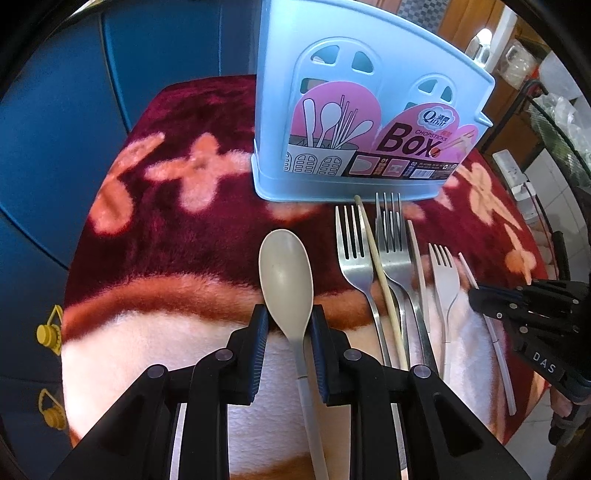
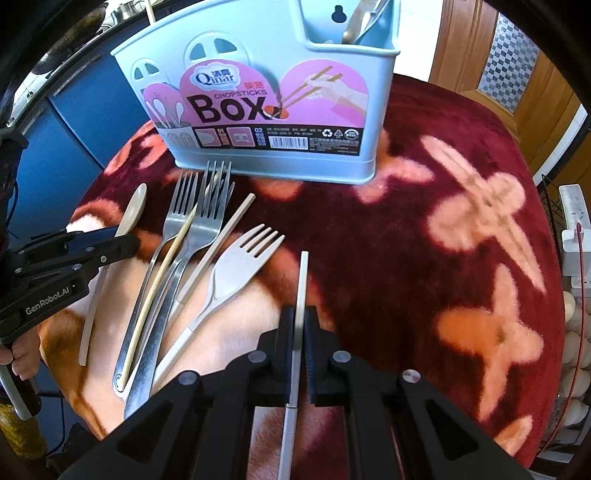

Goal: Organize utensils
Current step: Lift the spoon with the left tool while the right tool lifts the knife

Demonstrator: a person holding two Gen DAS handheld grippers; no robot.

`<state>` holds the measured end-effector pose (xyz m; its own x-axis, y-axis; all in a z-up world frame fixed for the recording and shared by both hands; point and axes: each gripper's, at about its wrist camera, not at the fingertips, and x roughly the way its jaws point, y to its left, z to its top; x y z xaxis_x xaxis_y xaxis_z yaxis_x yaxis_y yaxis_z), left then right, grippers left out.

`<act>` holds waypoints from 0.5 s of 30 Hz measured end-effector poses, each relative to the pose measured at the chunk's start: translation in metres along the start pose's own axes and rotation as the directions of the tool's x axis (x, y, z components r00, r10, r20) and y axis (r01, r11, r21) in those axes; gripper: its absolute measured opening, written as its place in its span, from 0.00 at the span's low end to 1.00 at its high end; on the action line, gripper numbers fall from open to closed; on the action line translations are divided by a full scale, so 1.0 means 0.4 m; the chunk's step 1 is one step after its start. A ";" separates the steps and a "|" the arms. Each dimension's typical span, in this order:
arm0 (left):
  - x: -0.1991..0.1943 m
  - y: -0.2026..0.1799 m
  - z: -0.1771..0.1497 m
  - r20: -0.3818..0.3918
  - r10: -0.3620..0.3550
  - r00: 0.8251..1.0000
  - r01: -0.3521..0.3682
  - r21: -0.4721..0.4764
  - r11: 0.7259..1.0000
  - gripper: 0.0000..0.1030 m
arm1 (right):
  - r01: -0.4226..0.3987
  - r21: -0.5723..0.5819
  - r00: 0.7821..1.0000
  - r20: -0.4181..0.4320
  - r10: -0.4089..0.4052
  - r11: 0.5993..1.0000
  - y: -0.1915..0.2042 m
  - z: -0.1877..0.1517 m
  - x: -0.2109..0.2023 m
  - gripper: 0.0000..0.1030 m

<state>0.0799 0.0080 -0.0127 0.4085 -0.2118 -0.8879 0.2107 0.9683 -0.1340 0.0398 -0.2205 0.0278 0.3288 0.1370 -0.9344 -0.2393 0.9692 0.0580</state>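
Observation:
My left gripper [image 1: 289, 317] is shut on the neck of a beige spoon [image 1: 286, 273], whose bowl points toward the light-blue chopsticks box [image 1: 369, 110]. In the right wrist view my right gripper [image 2: 298, 317] is shut on a flat beige chopstick [image 2: 302, 280]. Between the two grippers lie two metal forks [image 2: 177, 218] [image 2: 214, 199], a wooden chopstick [image 2: 166, 266], a second beige chopstick [image 2: 229, 229] and a beige fork [image 2: 240, 266]. The box [image 2: 266, 74] stands upright behind them, with some utensils [image 2: 356, 22] in its right-hand compartment. The left wrist view catches the right gripper [image 1: 476, 295] at its right edge.
A red floral blanket [image 2: 424, 229] covers the round table. Blue cabinet doors [image 1: 55, 147] stand beyond its left edge, and a wooden door [image 2: 480, 55] is at the back right. A white power strip [image 2: 572, 221] and eggs [image 2: 576, 332] sit off the right edge.

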 end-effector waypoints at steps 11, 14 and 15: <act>-0.007 0.002 -0.006 0.040 0.000 0.999 0.001 -0.024 1.000 0.20 | -0.012 0.010 1.000 0.028 0.012 1.000 -0.011 -0.013 -0.014 0.07; -0.008 0.001 -0.008 0.046 0.001 0.999 0.000 -0.028 1.000 0.20 | -0.013 0.013 0.999 0.035 0.012 1.000 -0.009 -0.013 -0.017 0.06; -0.009 0.001 -0.009 0.048 0.002 0.999 -0.001 -0.028 1.000 0.20 | -0.015 0.017 0.999 0.036 0.014 1.000 -0.009 -0.013 -0.018 0.06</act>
<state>0.0753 0.0096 -0.0113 0.4509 -0.2157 -0.8661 0.1850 0.9719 -0.1457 0.0334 -0.2261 0.0327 0.3584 0.1581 -0.9201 -0.2290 0.9703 0.0775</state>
